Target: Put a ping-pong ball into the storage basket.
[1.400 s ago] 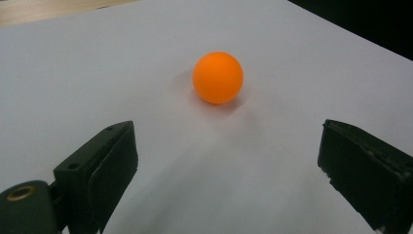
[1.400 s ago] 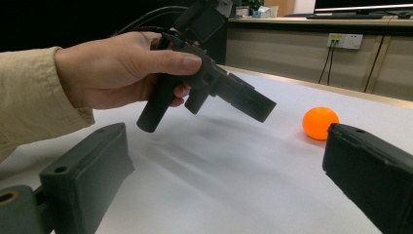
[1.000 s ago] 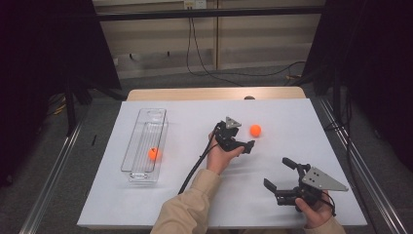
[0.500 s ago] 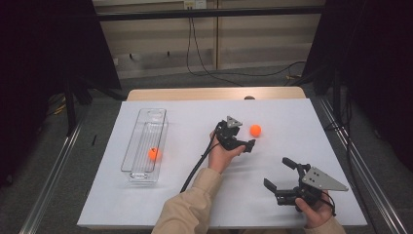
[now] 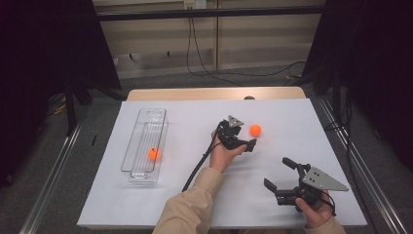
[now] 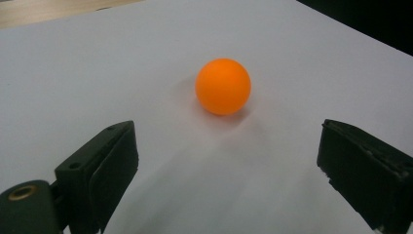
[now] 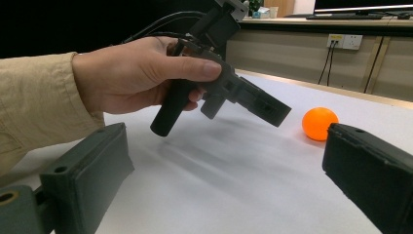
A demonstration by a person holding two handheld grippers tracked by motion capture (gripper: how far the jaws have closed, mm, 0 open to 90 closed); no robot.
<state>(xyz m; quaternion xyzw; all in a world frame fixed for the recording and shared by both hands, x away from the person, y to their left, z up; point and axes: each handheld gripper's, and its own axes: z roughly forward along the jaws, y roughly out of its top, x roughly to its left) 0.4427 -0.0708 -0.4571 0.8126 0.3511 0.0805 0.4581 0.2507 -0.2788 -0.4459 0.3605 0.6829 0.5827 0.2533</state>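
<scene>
1. My left gripper point(image 5: 245, 138) hangs with its fingers point(image 6: 104, 165) spread wide and nothing between them; the loose orange ball point(image 6: 223, 86) sits on the white table point(image 5: 292, 122) just ahead, at twelve o'clock in the left gripper view, apart from both pads.
2. My right gripper point(image 5: 281, 180) rests low at about five o'clock on the table, fingers point(image 7: 92, 175) likewise apart and empty.
3. I judge the ball light, hard, smooth and quick to roll, so I would take it across its widest middle, both pads meeting it evenly, or it may squirt away.
4. A second orange ball point(image 5: 154, 154) lies inside the clear tray point(image 5: 141, 175) at nine o'clock.
5. The tray's see-through walls are hard to trace, and the ball's underside and far side are hidden from me.
</scene>
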